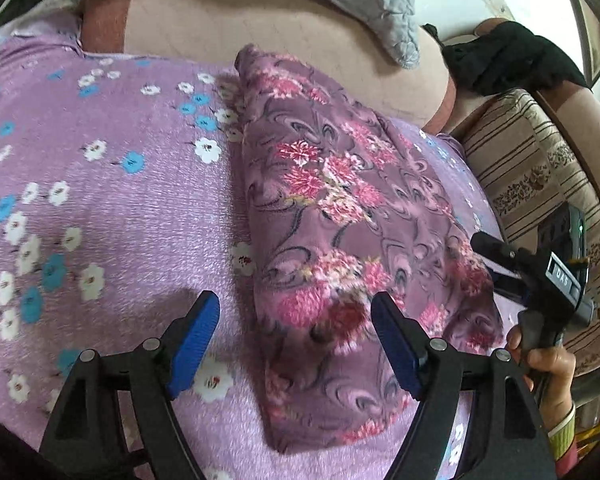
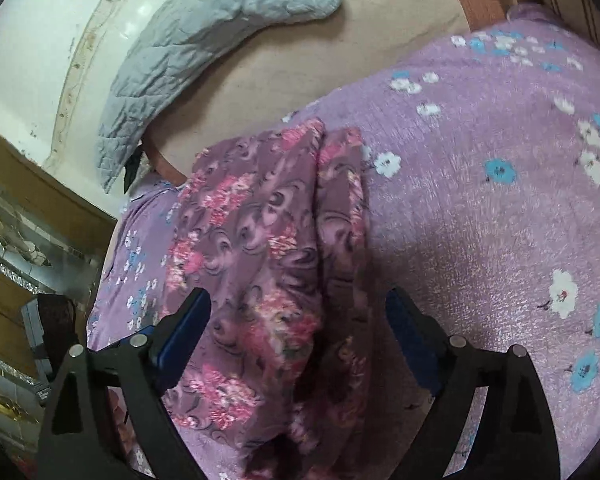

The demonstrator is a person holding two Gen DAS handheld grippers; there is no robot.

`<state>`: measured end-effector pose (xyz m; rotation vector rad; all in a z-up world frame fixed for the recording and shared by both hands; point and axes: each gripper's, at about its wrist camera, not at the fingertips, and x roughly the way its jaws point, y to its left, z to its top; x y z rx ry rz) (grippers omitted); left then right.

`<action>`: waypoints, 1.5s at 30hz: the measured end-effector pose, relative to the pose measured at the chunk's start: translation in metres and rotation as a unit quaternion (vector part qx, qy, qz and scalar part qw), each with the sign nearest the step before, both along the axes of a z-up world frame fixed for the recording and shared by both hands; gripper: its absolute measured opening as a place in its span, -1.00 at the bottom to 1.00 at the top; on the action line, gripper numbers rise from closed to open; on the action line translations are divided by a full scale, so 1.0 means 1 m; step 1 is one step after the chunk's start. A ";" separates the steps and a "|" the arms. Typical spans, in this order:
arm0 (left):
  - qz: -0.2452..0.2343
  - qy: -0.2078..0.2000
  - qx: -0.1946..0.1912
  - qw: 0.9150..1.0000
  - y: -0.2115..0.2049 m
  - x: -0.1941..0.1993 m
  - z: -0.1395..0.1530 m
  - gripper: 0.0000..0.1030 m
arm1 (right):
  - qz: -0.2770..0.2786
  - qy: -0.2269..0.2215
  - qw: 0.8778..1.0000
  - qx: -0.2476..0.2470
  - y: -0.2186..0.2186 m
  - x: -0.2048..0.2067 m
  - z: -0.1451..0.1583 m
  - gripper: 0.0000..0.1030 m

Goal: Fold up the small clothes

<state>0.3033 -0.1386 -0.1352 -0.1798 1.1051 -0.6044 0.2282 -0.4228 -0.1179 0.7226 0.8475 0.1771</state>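
A fleecy purple garment with pink flowers lies folded lengthwise into a long strip on a lilac flowered sheet. My left gripper is open just above its near end, blue pads on either side. The right gripper's body shows at the strip's right edge, held in a hand. In the right wrist view the garment runs away from me, and my right gripper is open over its near part, holding nothing.
A grey quilted blanket lies on the beige sofa back. A black cloth and a striped cushion are at the right. A wooden cabinet stands left of the sofa in the right wrist view.
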 end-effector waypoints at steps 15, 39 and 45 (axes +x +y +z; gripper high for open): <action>-0.023 -0.036 0.010 0.999 -0.042 0.004 -0.011 -0.46 | 0.033 0.023 0.999 0.023 0.016 0.014 -0.022 -0.34; 0.057 -0.095 0.038 0.993 0.153 -0.110 0.067 -0.55 | 0.143 -0.065 0.987 0.028 0.199 -0.050 0.041 -0.53; 0.056 -0.055 0.053 0.996 0.166 -0.131 0.038 -0.51 | 0.152 -0.038 0.988 -0.001 0.217 -0.067 0.029 -0.53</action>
